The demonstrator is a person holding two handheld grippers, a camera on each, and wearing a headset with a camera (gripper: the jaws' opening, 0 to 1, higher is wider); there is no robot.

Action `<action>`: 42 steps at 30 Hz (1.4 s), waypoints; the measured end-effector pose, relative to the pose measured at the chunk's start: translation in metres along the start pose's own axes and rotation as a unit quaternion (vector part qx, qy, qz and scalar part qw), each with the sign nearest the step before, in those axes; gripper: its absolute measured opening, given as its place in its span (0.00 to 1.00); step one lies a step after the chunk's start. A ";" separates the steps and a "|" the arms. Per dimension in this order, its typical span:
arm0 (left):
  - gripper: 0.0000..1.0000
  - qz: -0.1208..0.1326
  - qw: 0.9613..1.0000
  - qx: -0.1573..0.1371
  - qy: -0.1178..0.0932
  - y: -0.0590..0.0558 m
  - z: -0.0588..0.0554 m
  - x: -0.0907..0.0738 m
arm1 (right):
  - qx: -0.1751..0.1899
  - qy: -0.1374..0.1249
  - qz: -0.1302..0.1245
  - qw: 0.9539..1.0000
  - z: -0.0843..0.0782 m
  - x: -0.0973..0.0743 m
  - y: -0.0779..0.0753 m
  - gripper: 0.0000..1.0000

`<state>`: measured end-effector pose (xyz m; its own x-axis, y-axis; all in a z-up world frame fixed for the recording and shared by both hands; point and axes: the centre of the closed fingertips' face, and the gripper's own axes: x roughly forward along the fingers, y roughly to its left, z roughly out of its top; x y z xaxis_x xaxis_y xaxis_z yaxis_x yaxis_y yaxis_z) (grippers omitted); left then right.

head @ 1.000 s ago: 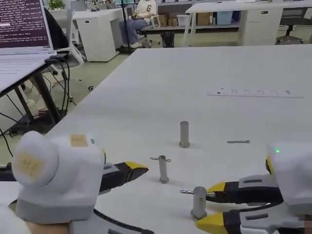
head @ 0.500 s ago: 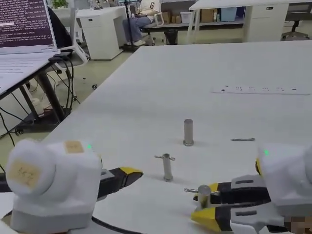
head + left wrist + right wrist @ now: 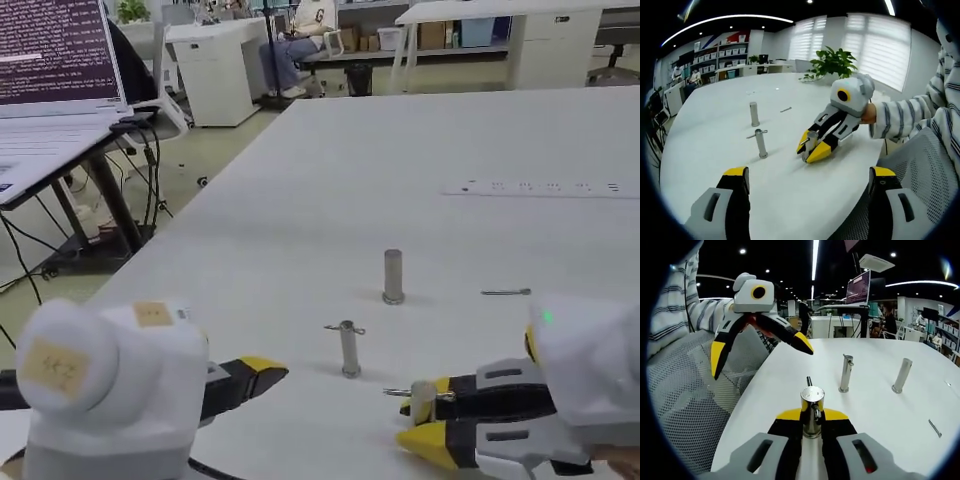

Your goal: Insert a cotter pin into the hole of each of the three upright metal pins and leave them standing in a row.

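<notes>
Your right claw (image 3: pixel 418 420) is clamped on the nearest pin (image 3: pixel 423 397) by the table's (image 3: pixel 400 170) near edge, apparently steadying it upright, cotter pin (image 3: pixel 395 392) through; your left claw (image 3: pixel 262 373) gapes wide, empty.

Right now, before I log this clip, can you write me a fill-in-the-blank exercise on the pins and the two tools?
1. The right tool is shut on the nearest metal pin; the left tool is ____.
2. Of the upright pins, the farthest metal pin alone has ____ cotter pin through it.
3. A loose cotter pin lies flat on the white ____.
4. In all, ____ metal pins stand upright.

Missing words: open; no; table; three.
</notes>
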<state>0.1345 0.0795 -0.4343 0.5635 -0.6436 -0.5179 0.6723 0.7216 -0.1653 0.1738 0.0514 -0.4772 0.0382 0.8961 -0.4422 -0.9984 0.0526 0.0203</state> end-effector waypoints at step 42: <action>0.99 -0.001 1.000 -0.020 -0.006 -0.001 0.004 0.000 | 0.005 -0.043 -0.044 0.998 0.001 -0.015 -0.060 0.09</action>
<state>0.1354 0.0774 -0.4310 0.5683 -0.6483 -0.5067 0.6539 0.7296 -0.2000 0.2329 0.0347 -0.4709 0.1290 0.9221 -0.3649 -0.9907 0.1362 -0.0062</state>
